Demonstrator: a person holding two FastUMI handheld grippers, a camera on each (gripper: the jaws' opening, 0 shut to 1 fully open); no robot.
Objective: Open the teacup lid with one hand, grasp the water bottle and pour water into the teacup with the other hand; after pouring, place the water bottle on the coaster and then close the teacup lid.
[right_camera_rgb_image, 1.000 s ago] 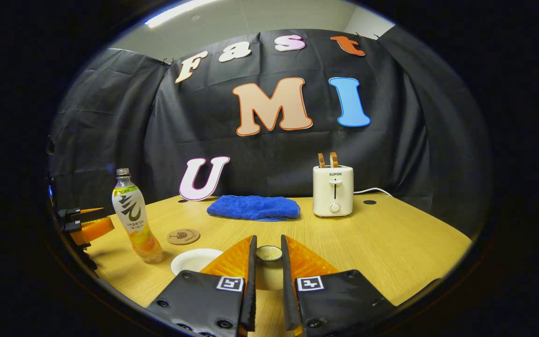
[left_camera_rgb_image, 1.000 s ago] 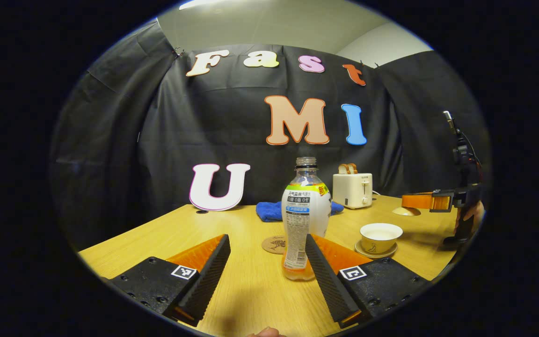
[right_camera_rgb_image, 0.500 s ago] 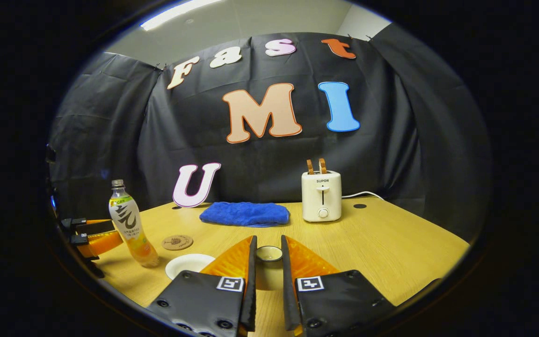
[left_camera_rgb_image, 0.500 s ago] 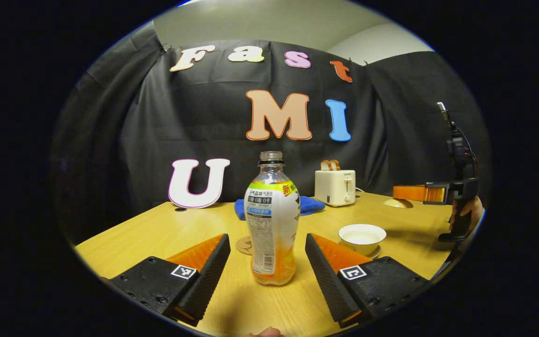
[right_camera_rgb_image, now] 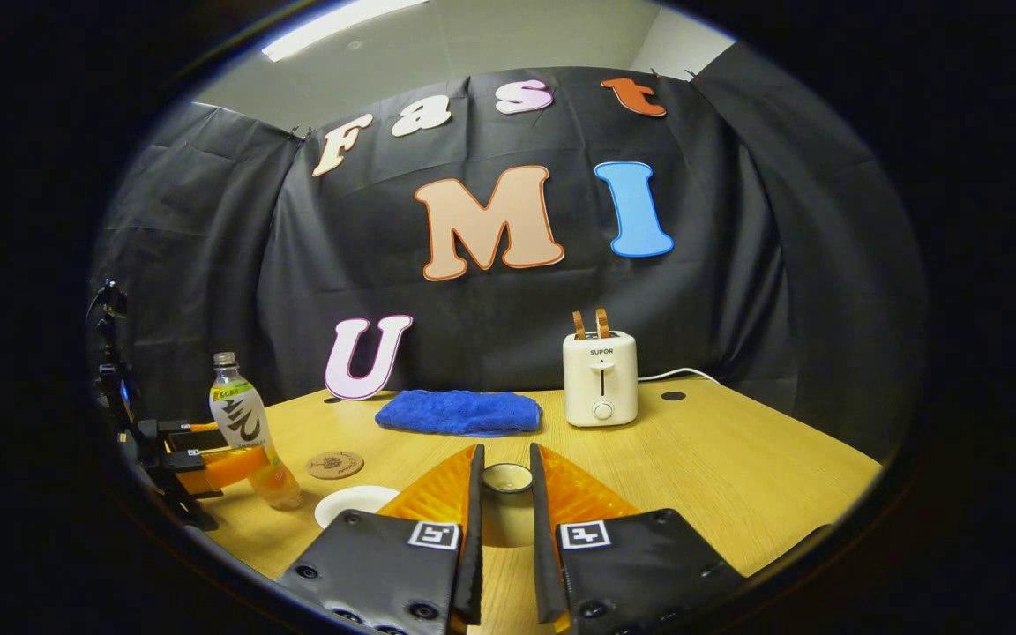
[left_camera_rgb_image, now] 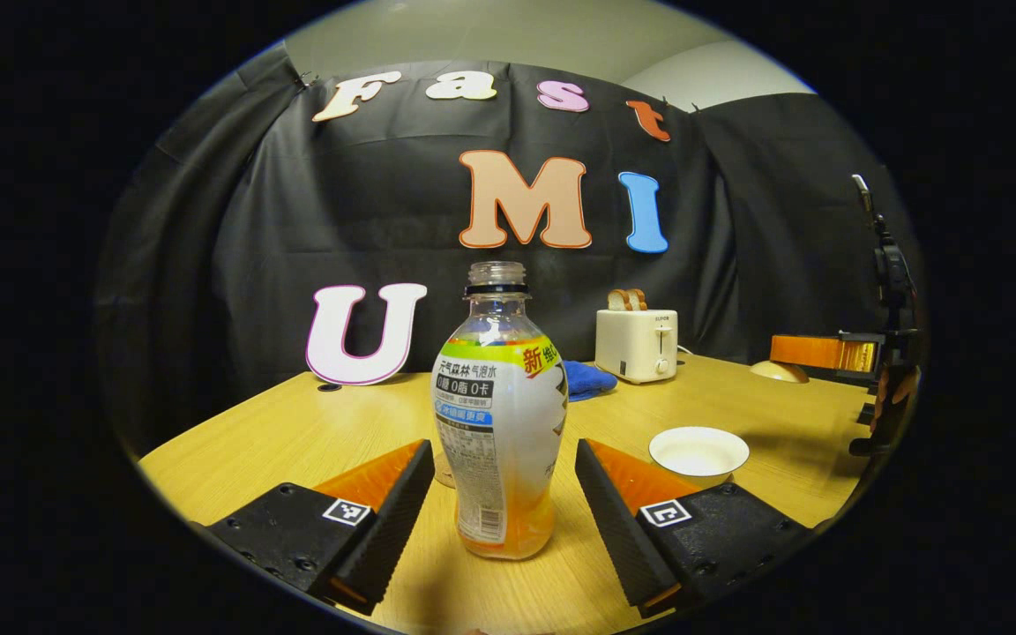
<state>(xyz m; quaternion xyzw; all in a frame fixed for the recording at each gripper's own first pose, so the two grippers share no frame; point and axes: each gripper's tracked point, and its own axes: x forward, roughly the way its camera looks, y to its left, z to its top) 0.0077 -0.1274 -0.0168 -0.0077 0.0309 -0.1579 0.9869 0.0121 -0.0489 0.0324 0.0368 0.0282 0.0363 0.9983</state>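
Water bottle: upright on the table, uncapped, a little orange liquid at the bottom. It stands between the fingers of the left tongs, which are spread wide, a gap on each side, neither finger touching it. In the right gripper view the bottle sits at the far left edge of the table with the left tongs around its lower part.

Teacup: open, white inside, on the table to the right of the bottle and apart from it.

Lid: held off the cup by its knob, right tongs clamped on it, both fingers pressing. In the left gripper view the lid hangs under those tongs, above the table and beyond the cup.

Coaster: round, brown, flat on the table just beyond bottle and cup; the bottle hides most of it in the left gripper view.

Further back: folded blue towel, white toaster with two slices up, cord trailing right. Both well apart from the cup.
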